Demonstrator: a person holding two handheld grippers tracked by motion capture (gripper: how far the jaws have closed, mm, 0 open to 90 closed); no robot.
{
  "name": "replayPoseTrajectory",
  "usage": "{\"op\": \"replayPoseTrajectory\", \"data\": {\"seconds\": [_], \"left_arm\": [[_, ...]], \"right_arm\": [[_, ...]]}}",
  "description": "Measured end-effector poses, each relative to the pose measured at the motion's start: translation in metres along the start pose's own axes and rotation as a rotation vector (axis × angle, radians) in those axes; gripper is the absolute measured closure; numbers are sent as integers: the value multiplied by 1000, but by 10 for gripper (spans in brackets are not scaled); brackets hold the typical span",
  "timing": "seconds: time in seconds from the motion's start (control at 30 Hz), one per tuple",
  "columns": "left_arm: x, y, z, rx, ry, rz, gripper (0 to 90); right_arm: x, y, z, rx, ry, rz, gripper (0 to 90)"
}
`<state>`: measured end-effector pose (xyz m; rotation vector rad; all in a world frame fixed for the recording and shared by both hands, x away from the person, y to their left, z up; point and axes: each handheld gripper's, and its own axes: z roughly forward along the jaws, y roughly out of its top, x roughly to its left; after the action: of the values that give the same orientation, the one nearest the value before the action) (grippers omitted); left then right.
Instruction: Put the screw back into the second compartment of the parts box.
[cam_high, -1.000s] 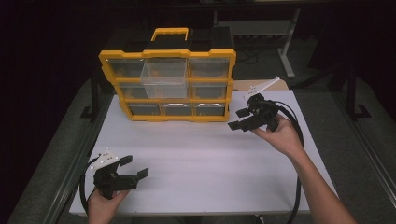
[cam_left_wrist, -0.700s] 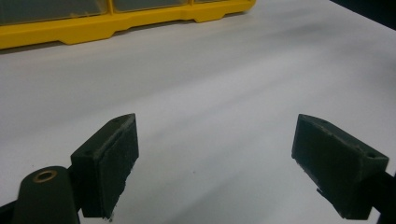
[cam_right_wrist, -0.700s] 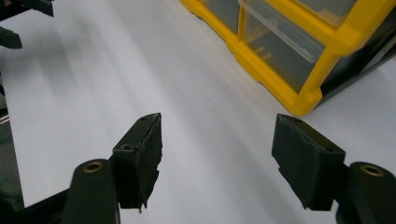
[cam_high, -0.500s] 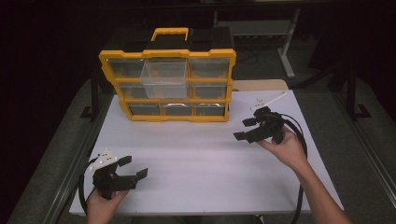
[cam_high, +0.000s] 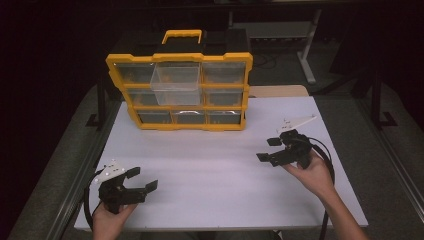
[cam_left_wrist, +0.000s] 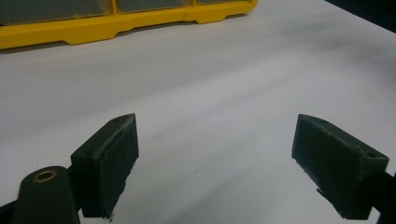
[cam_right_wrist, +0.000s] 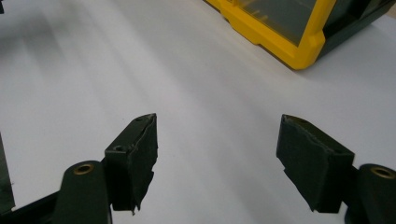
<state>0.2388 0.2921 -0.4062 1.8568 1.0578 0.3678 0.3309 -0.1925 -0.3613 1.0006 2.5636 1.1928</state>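
A yellow-framed organizer (cam_high: 179, 90) with clear drawers stands upright at the back of the white table (cam_high: 215, 165). Its top middle drawer (cam_high: 176, 82) sticks out toward me. My left gripper (cam_high: 142, 179) rests near the front left corner, open and empty; its own view has the jaws wide apart (cam_left_wrist: 215, 154) over bare table, the organizer's base (cam_left_wrist: 93, 28) far ahead. My right gripper (cam_high: 268, 149) hovers low at the right, pointing left. Its jaws (cam_right_wrist: 217, 154) have just been opening, nothing lies between them, and the organizer's corner (cam_right_wrist: 280, 37) shows up ahead.
A black cable (cam_high: 322, 150) loops from the right gripper across the table's right side. A wooden piece (cam_high: 275, 91) lies behind the table's far right edge. Dark floor and a desk frame (cam_high: 305, 55) lie beyond the organizer.
The right hand has drawn back from the organizer's right side toward the near edge and sunk lower. The left hand has stayed put.
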Motion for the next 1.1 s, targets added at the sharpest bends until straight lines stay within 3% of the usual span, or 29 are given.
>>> {"op": "replayPoseTrajectory", "data": {"seconds": [0.23,0.5,1.1], "left_arm": [[-1,-1,2,-19,-7,4,144],[-3,-1,3,3,-16,17,144],[-7,-3,4,19,-28,20,146]], "right_arm": [[1,-26,1,-5,-15,31,266],[5,-48,3,-24,-34,40,233],[15,-77,-9,-52,-85,50,173]]}}
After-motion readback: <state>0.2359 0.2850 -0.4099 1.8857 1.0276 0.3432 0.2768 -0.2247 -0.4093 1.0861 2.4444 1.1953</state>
